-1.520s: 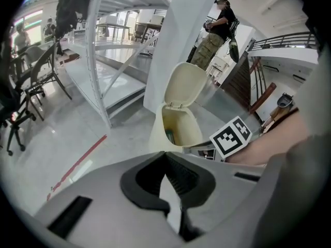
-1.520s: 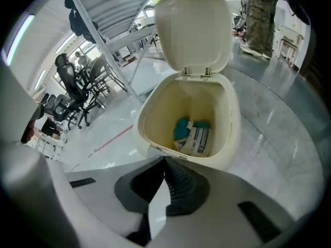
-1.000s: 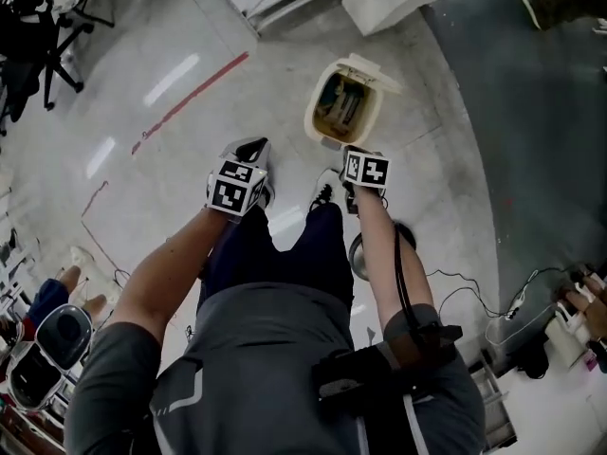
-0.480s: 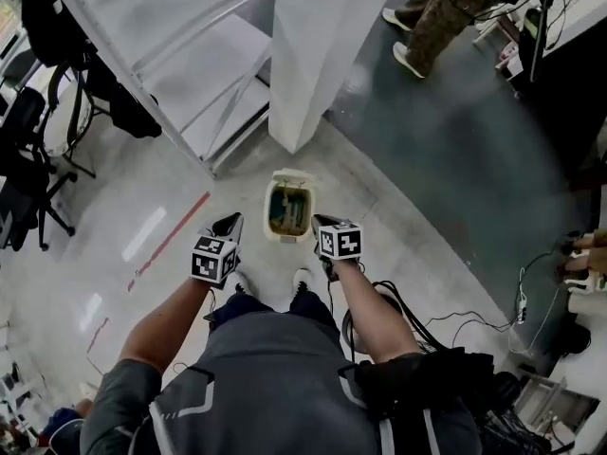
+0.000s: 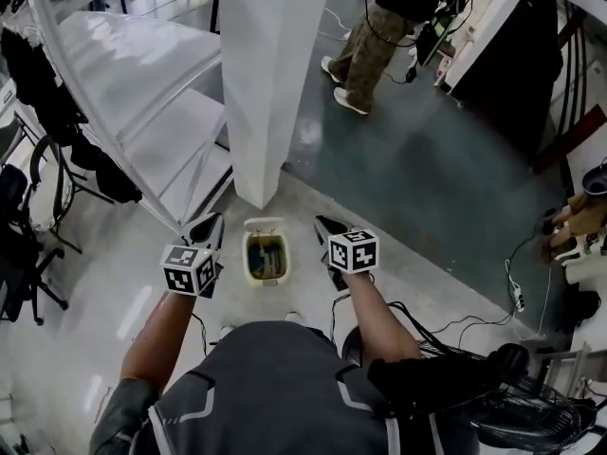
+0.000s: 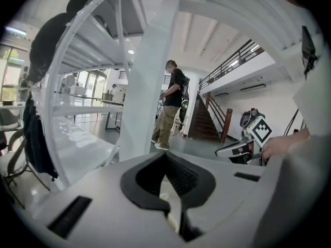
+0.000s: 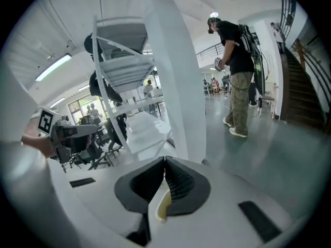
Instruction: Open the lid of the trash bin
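Note:
The cream trash bin (image 5: pixel 265 254) stands on the floor by the foot of a white pillar, its lid up and rubbish showing inside. My left gripper (image 5: pixel 211 219) hangs in the air to the bin's left, and my right gripper (image 5: pixel 321 222) to its right. Both are well above the bin and touch nothing. In the left gripper view the left gripper (image 6: pixel 165 155) has its jaws closed tip to tip with nothing between them. The right gripper (image 7: pixel 165 159) looks the same in its own view. Each gripper also appears in the other's view, held level.
A white pillar (image 5: pixel 261 83) rises just behind the bin, with a white spiral stair (image 5: pixel 142 93) to its left. A person in camouflage trousers (image 5: pixel 365 55) stands on the dark floor beyond. Cables (image 5: pixel 474 320) lie at the right, office chairs (image 5: pixel 19 254) at the left.
The head view has pulled up and away, so the bin looks smaller and farther off. Both grippers have risen and spread to either side of it. The lid stays open.

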The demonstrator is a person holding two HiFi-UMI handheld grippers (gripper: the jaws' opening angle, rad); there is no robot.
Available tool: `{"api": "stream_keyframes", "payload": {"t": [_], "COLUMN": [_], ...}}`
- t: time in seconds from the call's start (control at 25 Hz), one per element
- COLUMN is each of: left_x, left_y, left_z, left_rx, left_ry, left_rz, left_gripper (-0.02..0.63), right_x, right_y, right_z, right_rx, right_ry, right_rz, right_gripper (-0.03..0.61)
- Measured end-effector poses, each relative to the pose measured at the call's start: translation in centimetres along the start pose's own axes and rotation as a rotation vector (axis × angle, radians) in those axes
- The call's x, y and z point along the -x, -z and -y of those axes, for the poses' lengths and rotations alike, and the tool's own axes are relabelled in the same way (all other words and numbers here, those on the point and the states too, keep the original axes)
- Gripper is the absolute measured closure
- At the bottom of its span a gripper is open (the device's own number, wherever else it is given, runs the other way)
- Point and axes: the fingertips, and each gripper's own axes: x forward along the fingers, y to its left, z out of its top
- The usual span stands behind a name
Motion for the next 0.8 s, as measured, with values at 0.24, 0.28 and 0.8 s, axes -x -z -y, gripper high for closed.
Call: {"api": "stream_keyframes", "payload": {"t": [0.24,0.28,0.8], "left_x": [2.1,2.4,7.1], "left_y": [-7.4,-8.4,-15.7], "left_z": [1.1,1.5,3.0], "left_rx": [-0.017,-0.009,-0.091], "left_ry": [-0.005,0.011,-0.02], "left_rz": [0.19,0.211,0.311], "left_gripper": [0.606,0.606,0.606], "right_x": [5.3,6.1,15.9], "right_y": [-6.9,-8.1,-19.1], "right_z": [-0.3,-0.4,-3.6], "right_rx": [0.04,0.049,0.17], "right_ry": [0.034,0.038,0.08], "right_rz": [0.175,0.206,0.528], "right_gripper": [0.551,0.551,0.552]}}
